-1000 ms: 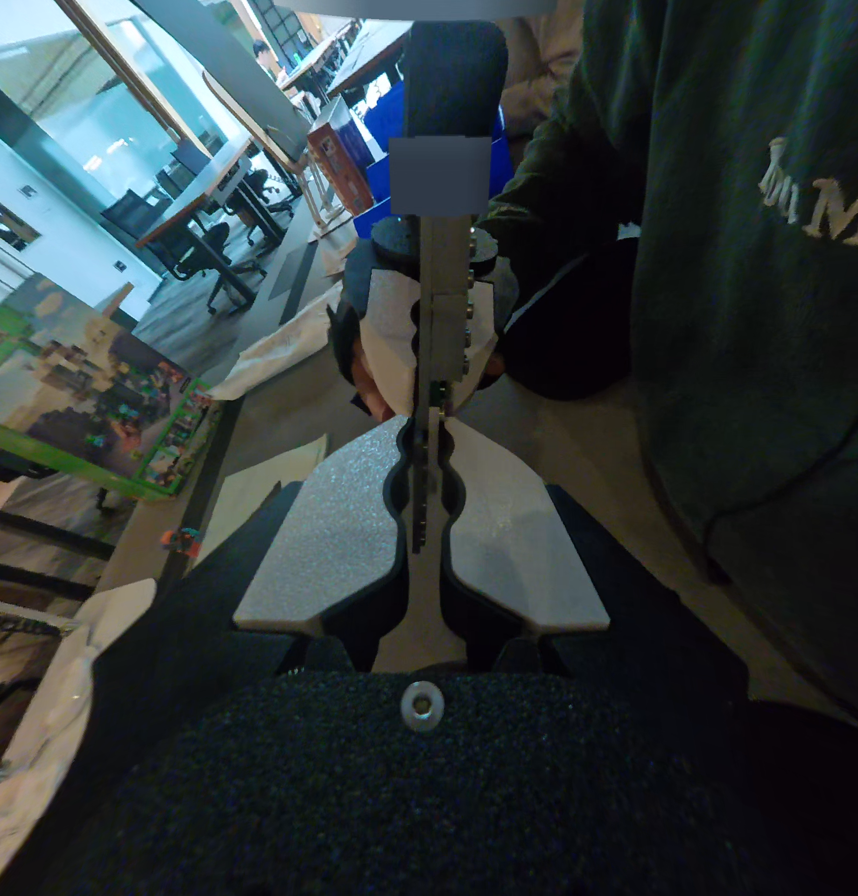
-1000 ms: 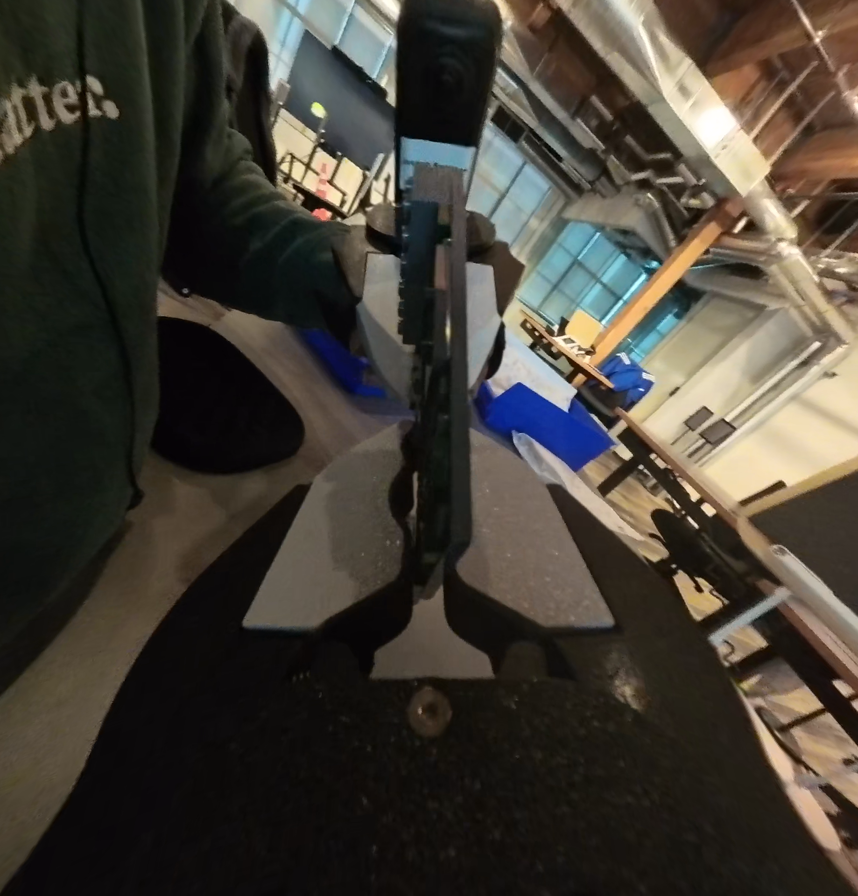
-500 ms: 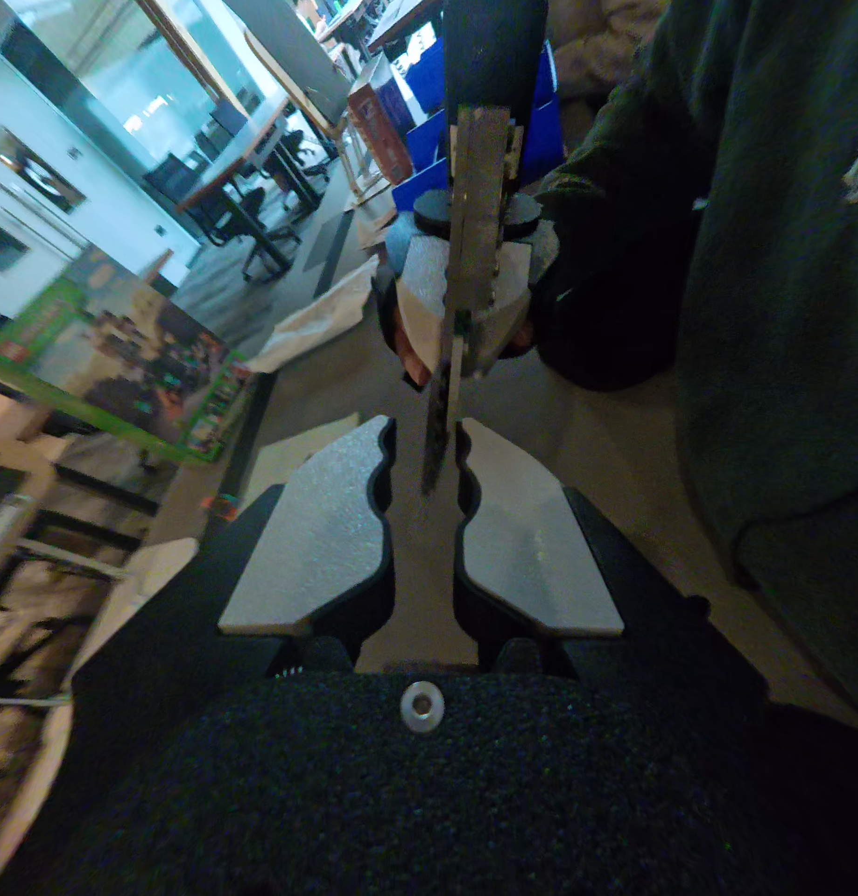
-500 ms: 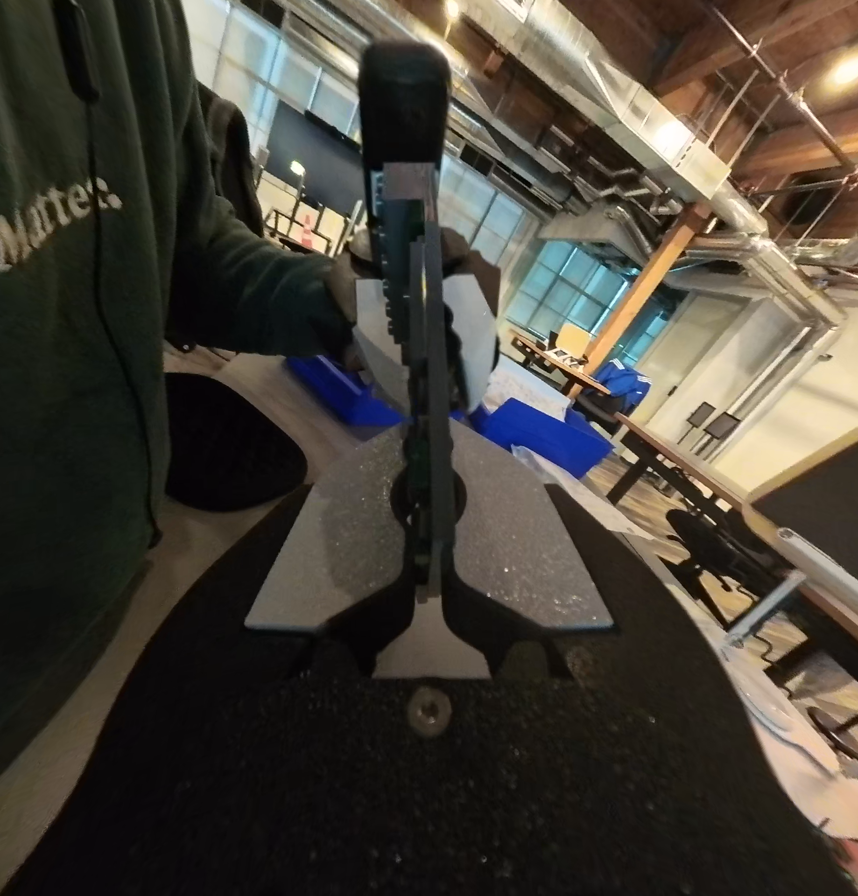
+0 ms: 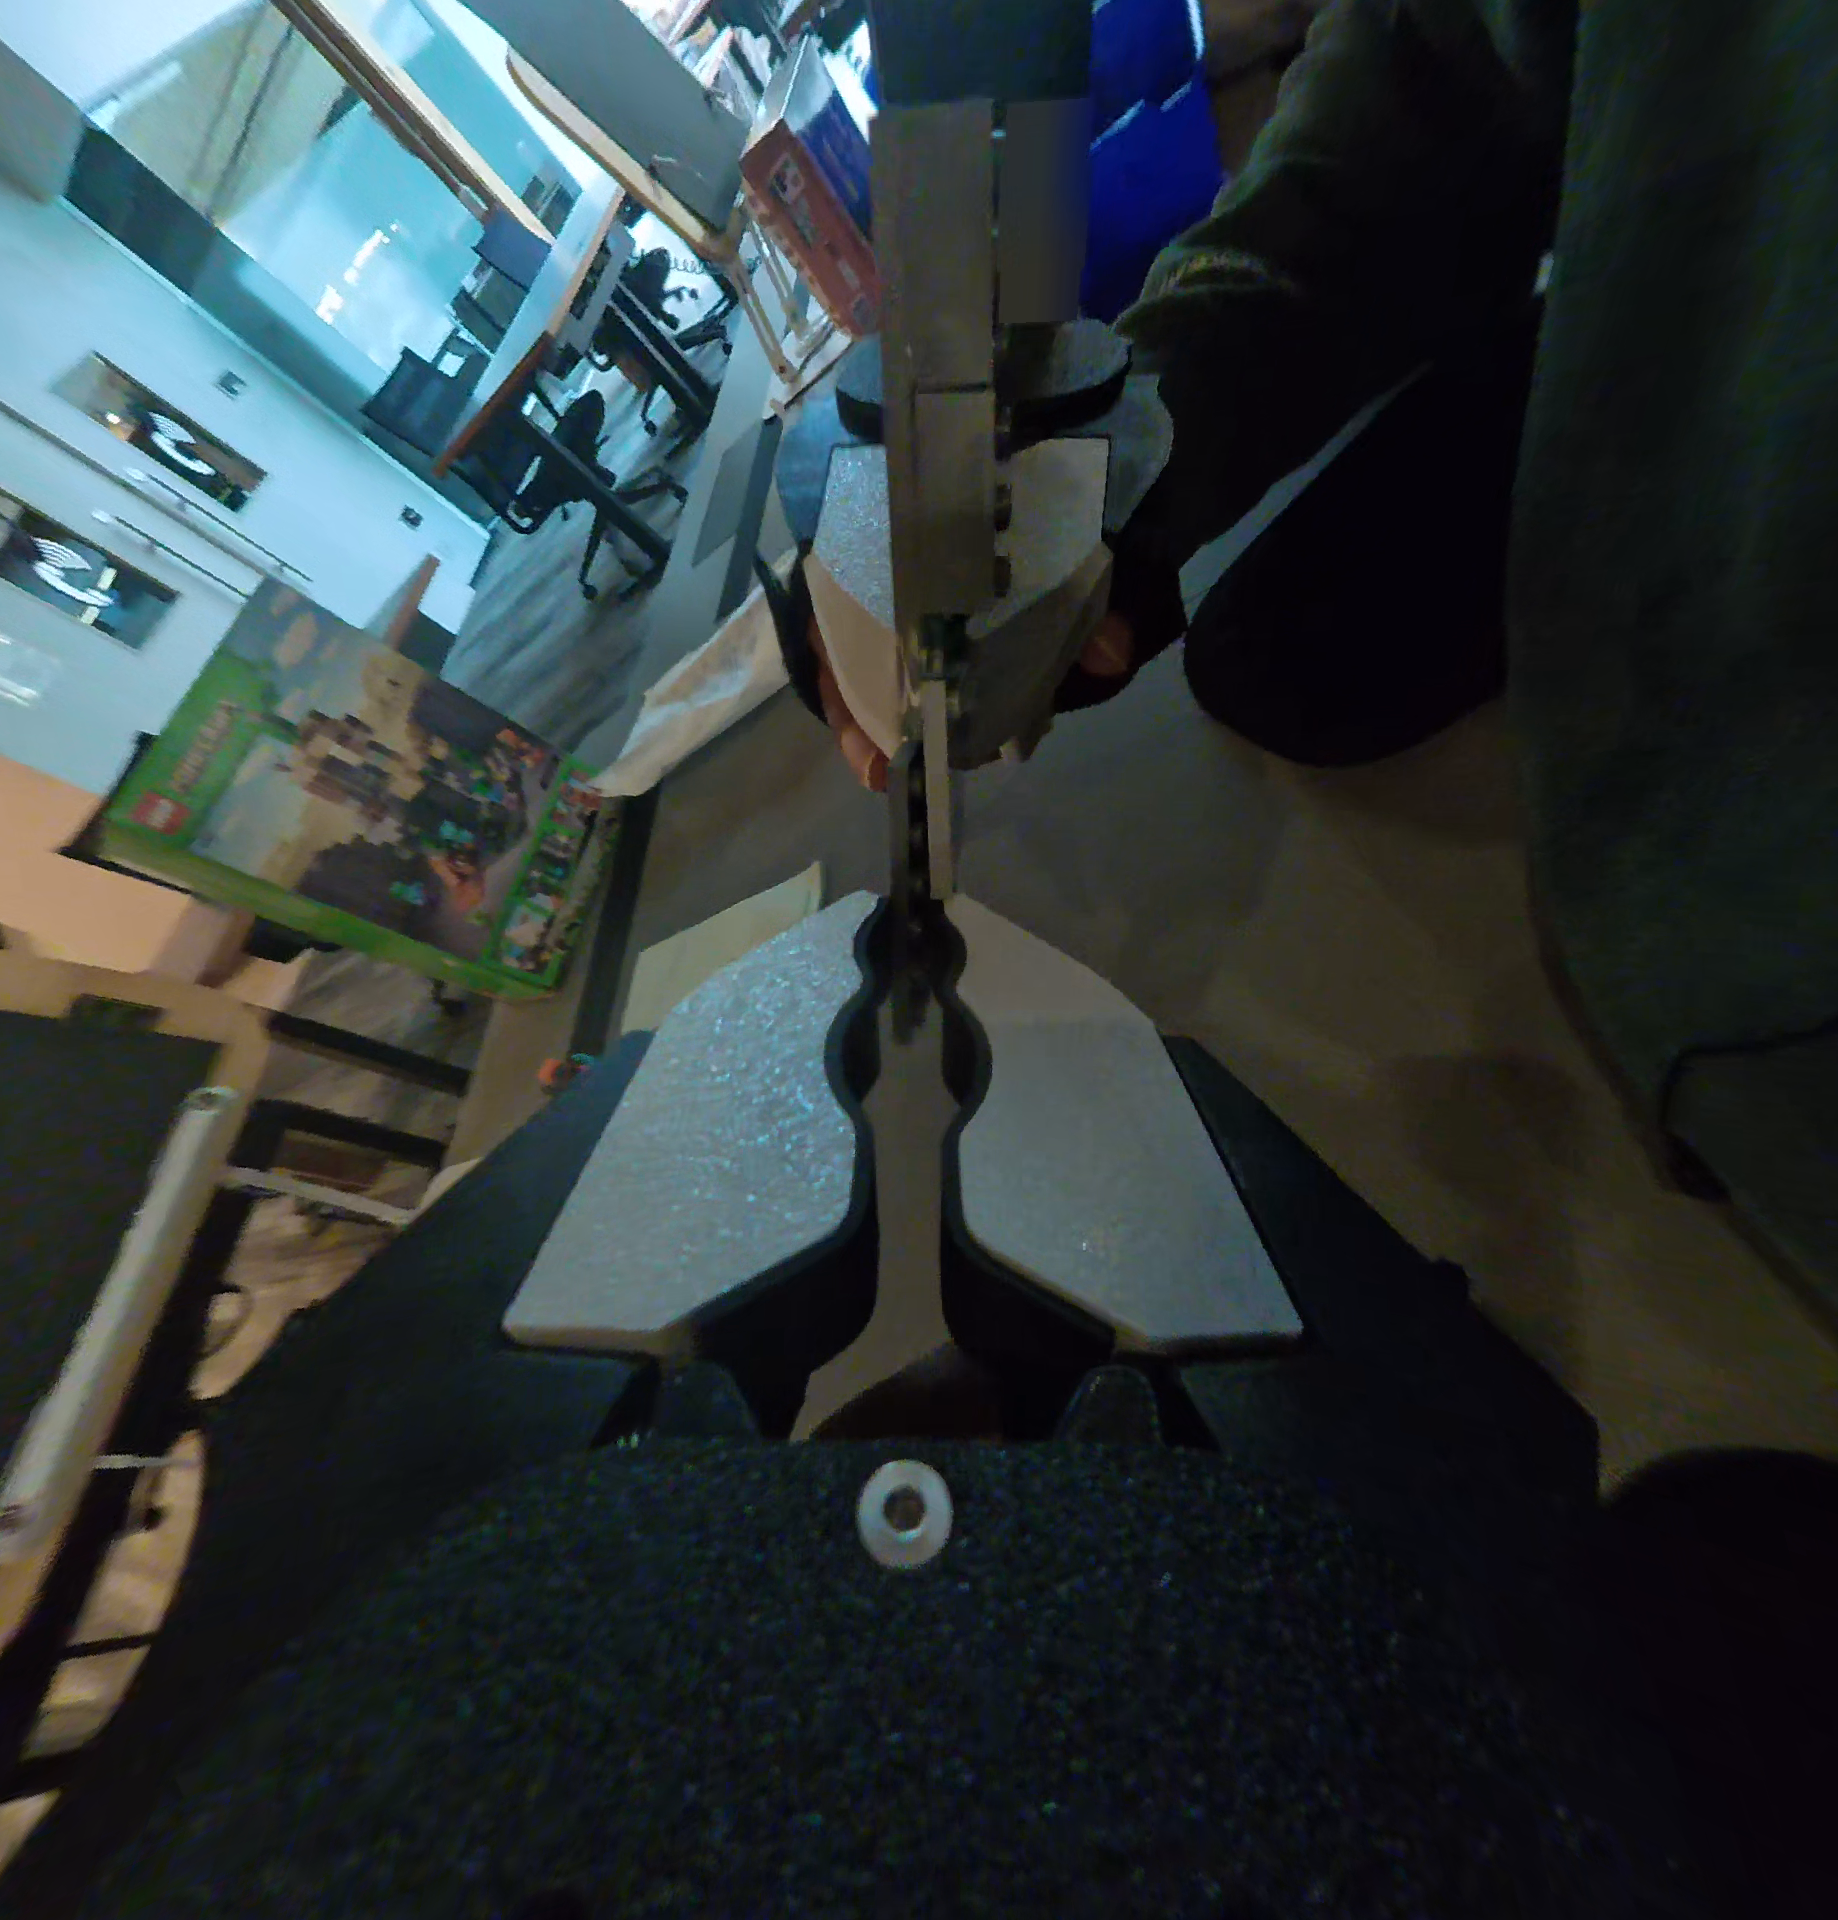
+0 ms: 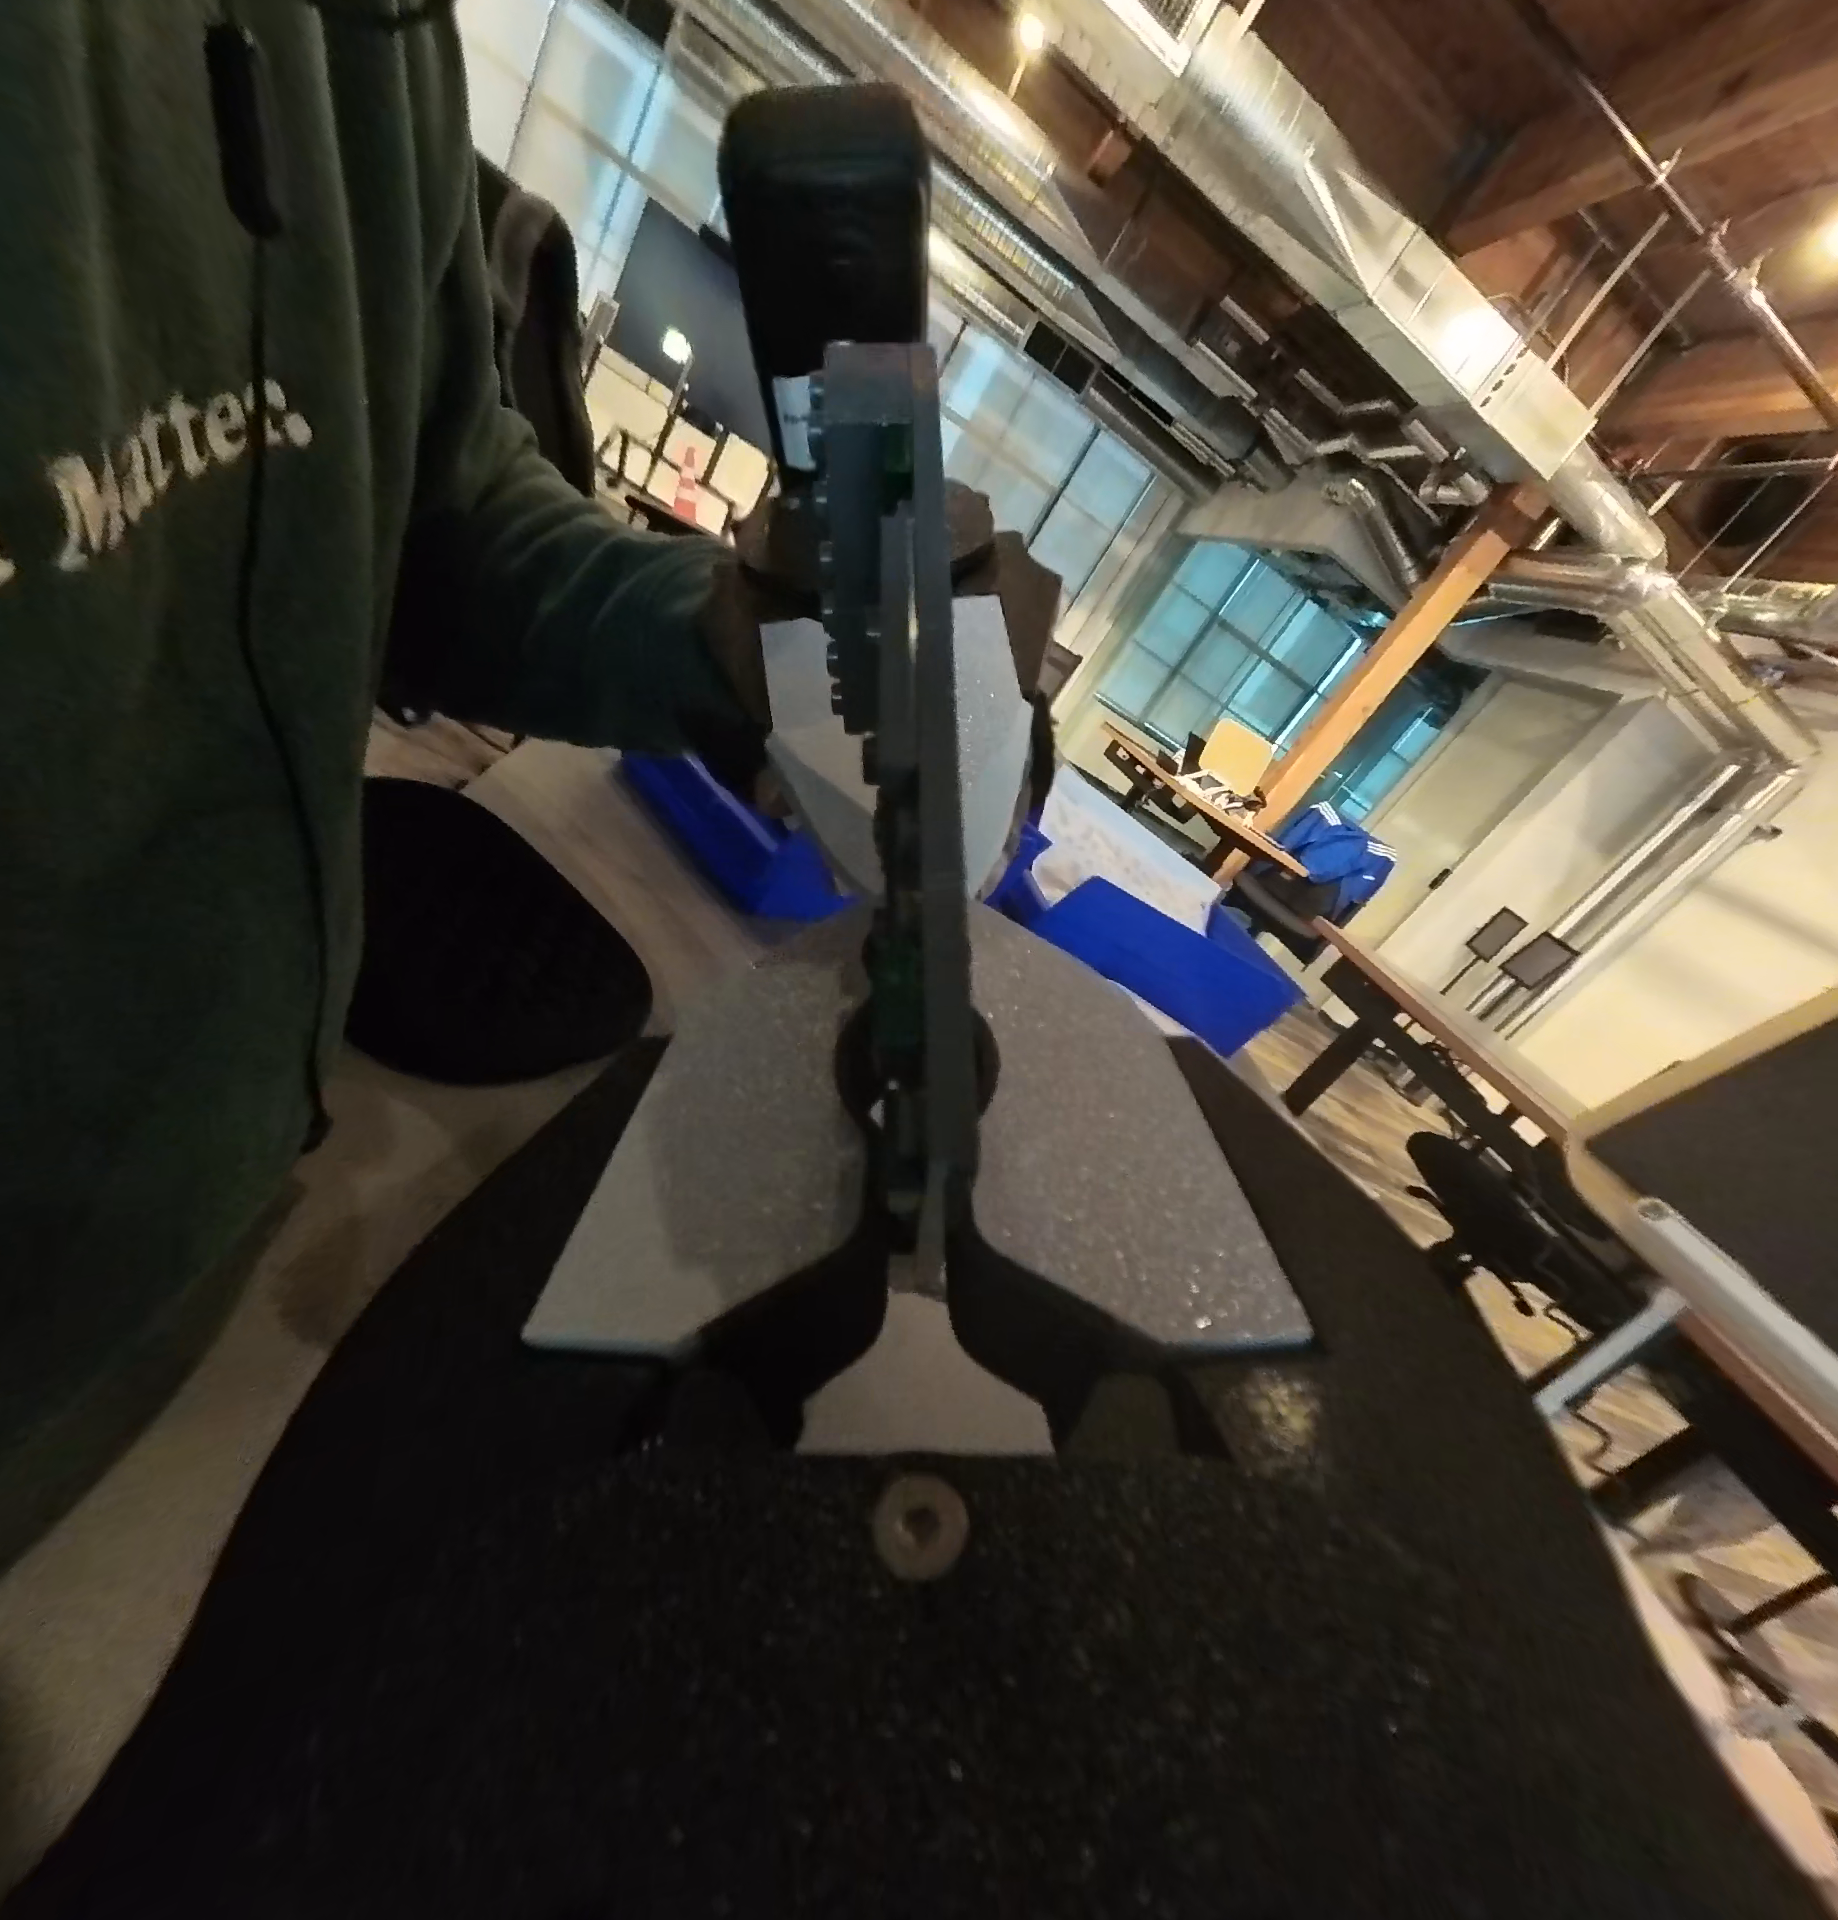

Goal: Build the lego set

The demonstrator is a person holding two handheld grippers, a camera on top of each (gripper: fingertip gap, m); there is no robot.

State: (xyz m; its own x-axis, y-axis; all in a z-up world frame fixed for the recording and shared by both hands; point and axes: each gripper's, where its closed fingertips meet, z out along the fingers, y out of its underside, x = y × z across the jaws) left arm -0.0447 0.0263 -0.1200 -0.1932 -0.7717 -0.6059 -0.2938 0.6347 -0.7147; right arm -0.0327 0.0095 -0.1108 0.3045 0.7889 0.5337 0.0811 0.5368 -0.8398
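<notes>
Left gripper (image 5: 913,961): jaws pinch the near end of the thin grey studded lego plate assembly (image 5: 934,520), held edge-on above the pale bench (image 5: 1258,935). Right gripper (image 6: 920,1049): jaws clamp its opposite end. Green lego box (image 5: 375,800) beyond, left.

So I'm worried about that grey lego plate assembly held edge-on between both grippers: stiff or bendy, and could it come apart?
The grey plate assembly spans straight between the right gripper and left gripper, so probably stiff. It looks thin and layered, so twisting might pop pieces apart. Probably light.
</notes>
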